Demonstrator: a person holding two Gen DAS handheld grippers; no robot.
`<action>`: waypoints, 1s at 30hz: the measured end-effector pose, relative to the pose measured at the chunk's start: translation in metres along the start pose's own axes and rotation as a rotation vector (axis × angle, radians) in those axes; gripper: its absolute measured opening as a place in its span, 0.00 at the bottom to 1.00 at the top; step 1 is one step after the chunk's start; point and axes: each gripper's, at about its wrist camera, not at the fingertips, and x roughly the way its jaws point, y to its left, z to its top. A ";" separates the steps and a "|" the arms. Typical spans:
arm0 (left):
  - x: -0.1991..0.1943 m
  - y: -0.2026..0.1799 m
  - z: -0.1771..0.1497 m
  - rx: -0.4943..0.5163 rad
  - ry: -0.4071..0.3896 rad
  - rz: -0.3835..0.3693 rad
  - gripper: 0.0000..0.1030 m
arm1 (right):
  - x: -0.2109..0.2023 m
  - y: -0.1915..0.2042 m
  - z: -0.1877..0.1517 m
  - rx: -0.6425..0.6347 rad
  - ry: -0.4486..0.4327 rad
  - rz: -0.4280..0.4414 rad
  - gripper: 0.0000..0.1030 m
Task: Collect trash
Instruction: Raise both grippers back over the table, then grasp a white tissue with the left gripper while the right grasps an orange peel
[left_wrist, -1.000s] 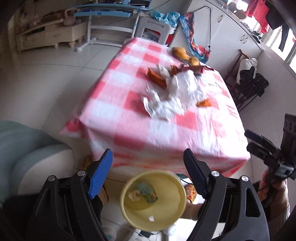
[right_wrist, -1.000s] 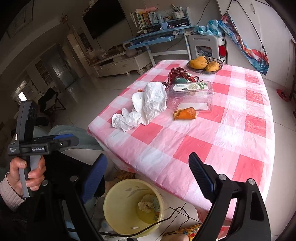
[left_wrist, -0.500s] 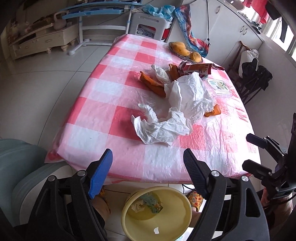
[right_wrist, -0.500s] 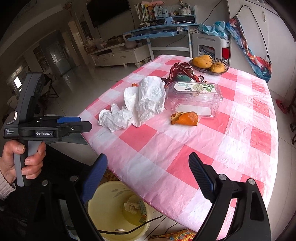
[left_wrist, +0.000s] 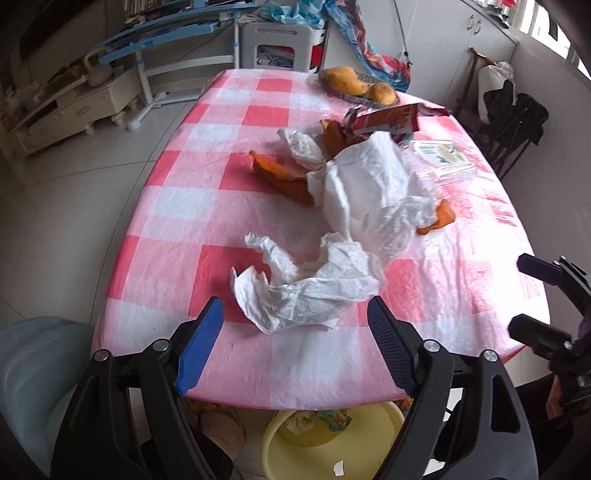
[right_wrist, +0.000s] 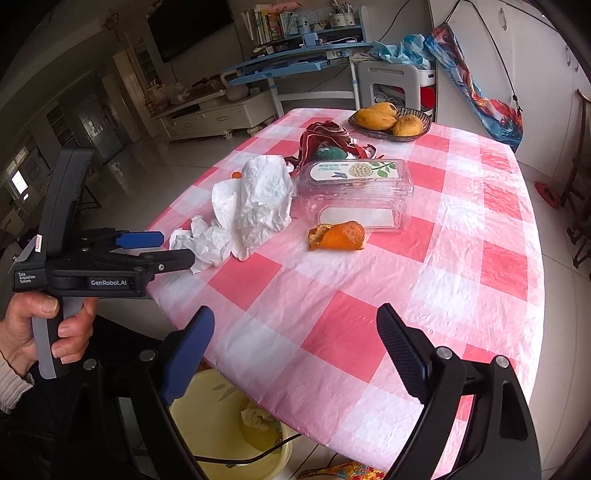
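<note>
We see the crumpled tissue (left_wrist: 306, 291) stretched across the worktop (left_wrist: 184, 206) edge – left tongs (left_wrist: 295, 332) now nearer it, gaping empty; right tongs (right_wrist: 295, 350) likewise spread, holding nothing.

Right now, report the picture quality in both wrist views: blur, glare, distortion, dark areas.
Left wrist view: sharp on the crumpled tissue, fisheye bends the checked tablecloth edges, window at top right blown out. Right wrist view: crisp on the orange peel, sheen on the tablecloth's right side, room at far left dim, corners vignetted black.
</note>
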 end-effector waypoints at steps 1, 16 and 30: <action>0.004 0.003 0.000 -0.013 0.006 0.006 0.75 | 0.001 0.000 0.000 0.000 0.001 -0.004 0.83; 0.017 0.005 0.002 -0.047 0.017 -0.030 0.75 | 0.019 -0.010 0.013 0.046 -0.029 -0.056 0.83; 0.015 0.001 0.000 -0.045 0.008 -0.028 0.75 | 0.046 -0.013 0.024 0.073 -0.016 -0.052 0.67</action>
